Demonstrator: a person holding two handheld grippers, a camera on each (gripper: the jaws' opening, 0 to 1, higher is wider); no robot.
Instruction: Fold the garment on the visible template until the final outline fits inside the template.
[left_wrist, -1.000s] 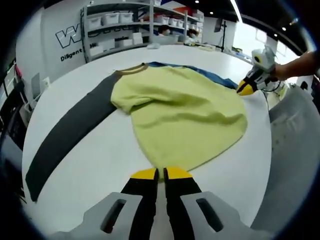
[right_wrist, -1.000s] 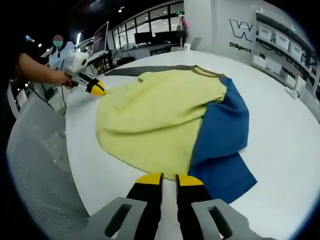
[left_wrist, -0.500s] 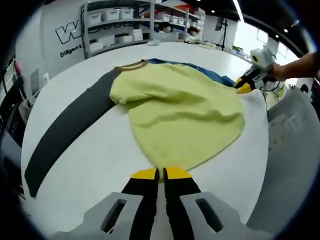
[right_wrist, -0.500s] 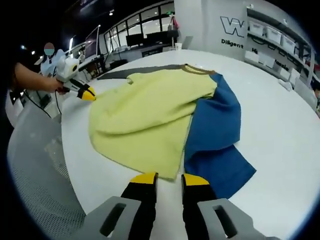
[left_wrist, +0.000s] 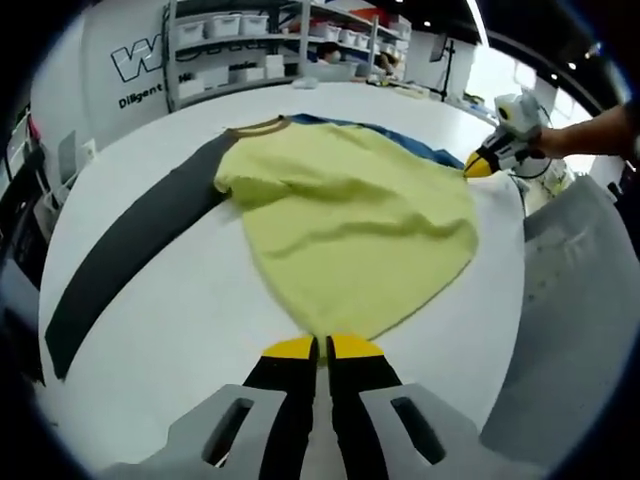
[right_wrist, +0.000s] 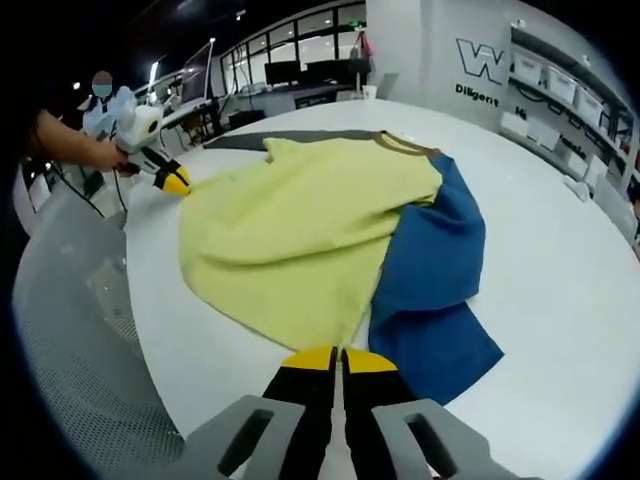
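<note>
Bright, even ceiling light; soft shadows; fisheye bends the edges, possibly slight motion blur

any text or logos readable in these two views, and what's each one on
"W": large outlined white letter on the dark back wall, right gripper view; the rest of the logo is cut off.
"Diligent": small white line under that letter, same wall.
"W": same logo seen in the left gripper view, partly hidden by the shelving rack.
"Diligent": under it.
Storage bins on the rack: any labels too small to read.
</note>
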